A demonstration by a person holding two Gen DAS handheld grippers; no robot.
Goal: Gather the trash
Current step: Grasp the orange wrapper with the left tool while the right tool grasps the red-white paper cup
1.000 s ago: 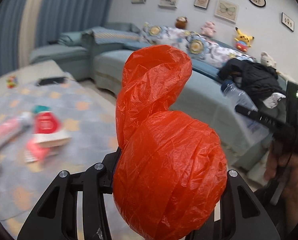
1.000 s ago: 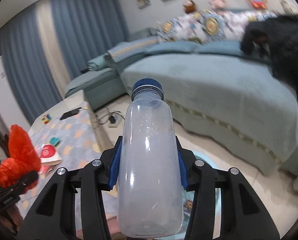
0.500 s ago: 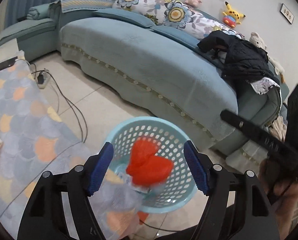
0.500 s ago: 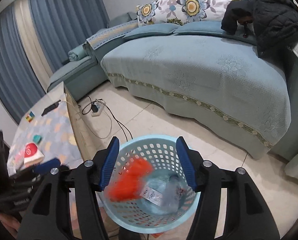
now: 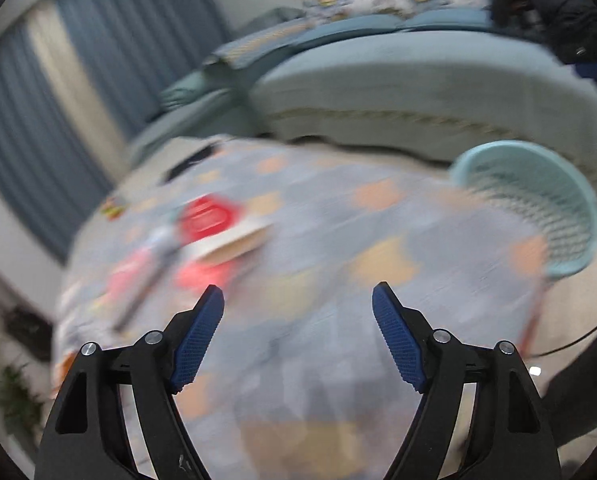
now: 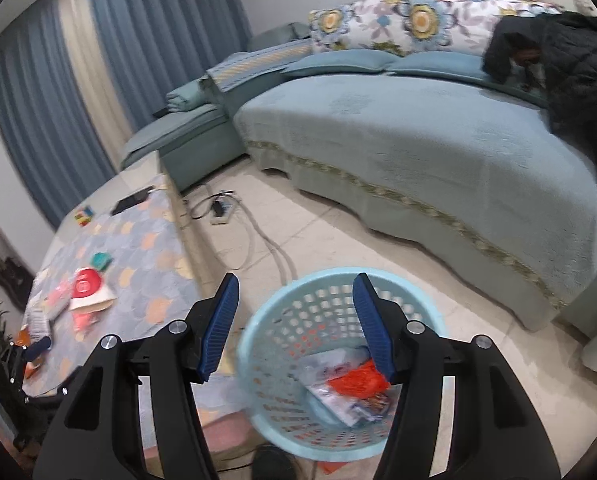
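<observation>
Right wrist: patterned tablecloth [image 6: 138,248] beside teal sofa [image 6: 418,152], tiled floor [image 6: 338,240].

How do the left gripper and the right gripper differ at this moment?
The left gripper points at the patterned table, while the right gripper hangs over the light blue basket. The left wrist view is smeared by motion blur; the right wrist view is sharp. The basket sits at the right edge for the left gripper, directly below for the right. Both are open and hold nothing.

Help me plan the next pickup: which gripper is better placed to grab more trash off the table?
Left. The left gripper is open and faces the table's clutter, while the right gripper hangs open over the basket.
</observation>
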